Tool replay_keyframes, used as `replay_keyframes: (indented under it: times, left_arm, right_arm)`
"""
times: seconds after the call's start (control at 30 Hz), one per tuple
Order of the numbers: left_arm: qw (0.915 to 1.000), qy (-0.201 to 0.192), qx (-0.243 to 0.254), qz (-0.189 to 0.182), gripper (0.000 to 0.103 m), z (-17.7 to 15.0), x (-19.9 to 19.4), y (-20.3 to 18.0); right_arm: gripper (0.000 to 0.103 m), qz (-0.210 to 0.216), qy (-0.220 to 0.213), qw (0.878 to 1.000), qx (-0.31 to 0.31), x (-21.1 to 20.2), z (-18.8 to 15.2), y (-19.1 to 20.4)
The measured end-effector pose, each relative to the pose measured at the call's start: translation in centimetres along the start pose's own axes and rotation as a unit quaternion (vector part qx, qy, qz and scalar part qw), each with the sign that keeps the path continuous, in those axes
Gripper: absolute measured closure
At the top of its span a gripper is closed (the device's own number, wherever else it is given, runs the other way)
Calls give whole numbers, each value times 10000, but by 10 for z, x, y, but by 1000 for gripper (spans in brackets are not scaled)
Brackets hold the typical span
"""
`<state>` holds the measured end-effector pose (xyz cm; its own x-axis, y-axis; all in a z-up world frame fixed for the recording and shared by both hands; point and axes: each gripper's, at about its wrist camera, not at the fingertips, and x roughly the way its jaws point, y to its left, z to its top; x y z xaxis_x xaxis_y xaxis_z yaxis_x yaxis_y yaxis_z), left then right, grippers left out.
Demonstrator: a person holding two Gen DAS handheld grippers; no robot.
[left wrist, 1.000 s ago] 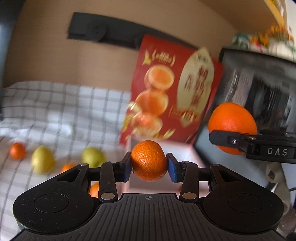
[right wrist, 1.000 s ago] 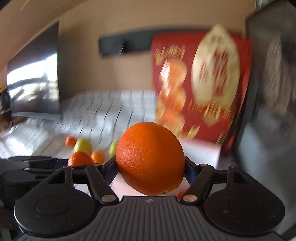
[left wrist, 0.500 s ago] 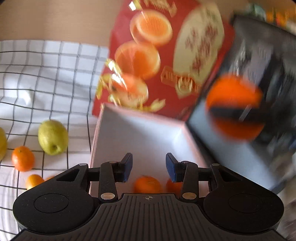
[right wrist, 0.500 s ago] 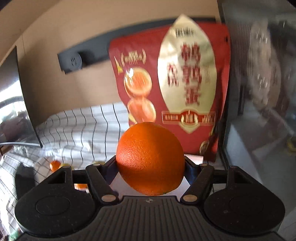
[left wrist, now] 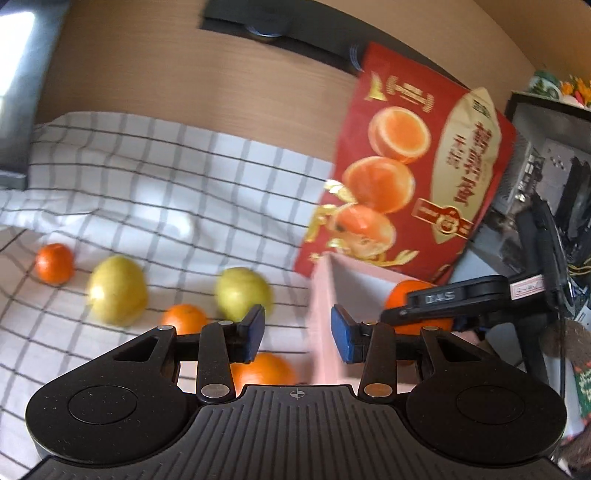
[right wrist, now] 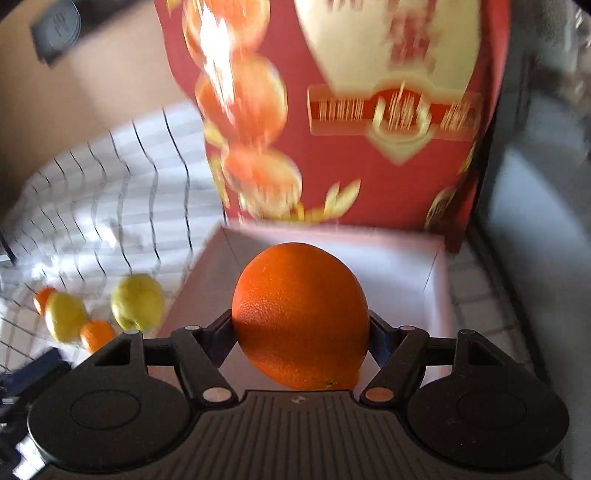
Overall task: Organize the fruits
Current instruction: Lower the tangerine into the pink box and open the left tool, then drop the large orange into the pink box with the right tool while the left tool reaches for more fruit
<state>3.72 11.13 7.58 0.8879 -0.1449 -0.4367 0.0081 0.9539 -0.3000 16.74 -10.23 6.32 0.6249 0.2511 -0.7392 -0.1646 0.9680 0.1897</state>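
Observation:
My right gripper (right wrist: 301, 332) is shut on a large orange (right wrist: 301, 314) and holds it, tilted down, over the open pink-white box (right wrist: 437, 280). The left wrist view shows the same orange (left wrist: 408, 291) behind the right gripper's black finger (left wrist: 443, 297), at the box (left wrist: 321, 295). My left gripper (left wrist: 297, 336) is open with nothing between its blue pads (left wrist: 341, 341); it hangs above the checked cloth, just left of the box wall. Loose on the cloth lie two yellow fruits (left wrist: 116, 290) (left wrist: 242, 293) and small oranges (left wrist: 54, 263) (left wrist: 184, 317) (left wrist: 264, 369).
A tall red snack bag (right wrist: 351, 110) stands right behind the box. A dark glass-fronted case (left wrist: 554, 166) is to the right. The checked cloth (left wrist: 147, 184) runs back to a wooden wall with a black rail (left wrist: 277, 26).
The left gripper let go of its small orange into the box, then swung left towards the fruit on the cloth. The right gripper carried the large orange down over the box.

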Motion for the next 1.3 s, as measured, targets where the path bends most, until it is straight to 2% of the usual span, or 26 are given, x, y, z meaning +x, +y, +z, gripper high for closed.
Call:
replay_keyframes:
  times: [0.03,0.13,0.23,0.3,0.33,0.37,0.4,0.43,0.53,0.67,0.73,0.8,0.83,0.87,0.9,0.97,1.13,1.3]
  left_arm:
    - [10000,-37,-73,32,59,-2,-3,12]
    - [9974,-333,-602,193,59,-8,-14,55]
    - [9864,-732,-1459,193,59,-19,-19,95]
    - [9777,-1055,-1807,156,59,-32,-21,115]
    - [9751,-1038,-1948,236,59,-38,-19,123]
    - [9729,-800,-2146,312,59,-36,-16,129]
    - [9697,-751,-2311,254,59,-34,-16,135]
    - [9679,-862,-2355,159,59,-33,-18,137]
    - [9728,-937,-2096,308,59,-29,-22,131]
    - [9790,-993,-1574,835,59,-27,-24,117]
    - [9762,-1155,-1408,1181,59,-27,-30,114]
    - [9713,-1310,-1389,1416,59,-29,-34,114]
    - [9693,-1367,-1409,1482,59,-29,-36,116]
    - [9680,-1396,-1448,1500,59,-29,-38,118]
    - [9680,-1377,-1488,1479,59,-29,-38,120]
    - [9698,-1284,-1490,1440,59,-28,-36,120]
    - [9756,-1169,-1321,1304,59,-29,-32,114]
    - [9794,-1107,-1193,1198,59,-30,-30,108]
  right_arm:
    - [30,27,157,9999,33,8,-1,0]
    - [29,215,126,9997,42,3,-3,3]
    - [29,-70,55,9997,-209,-6,-4,16]
    - [29,-103,-412,9982,-421,-23,-2,24]
    - [27,-98,-740,9955,-587,-34,-3,29]
    - [24,-81,-1028,9922,-704,-45,-5,34]
    - [22,-58,-1271,9888,-774,-55,-6,39]
    - [19,-41,-1464,9856,-844,-64,-7,43]
    - [18,96,-1685,9772,-1289,-79,-15,70]
    - [18,441,-1573,9658,-2014,-72,-38,116]
    - [19,629,-1308,9628,-2279,-58,-49,138]
    - [26,725,-1056,9622,-2402,-43,-57,156]
    - [34,757,-904,9615,-2482,-34,-60,164]
    - [41,756,-745,9609,-2559,-24,-63,173]
    - [42,721,-618,9607,-2609,-17,-67,180]
    - [43,580,-422,9604,-2693,-1,-71,189]
    - [43,310,-311,9602,-2758,18,-75,196]
    - [45,1137,-81,9551,-2734,-4,-68,183]
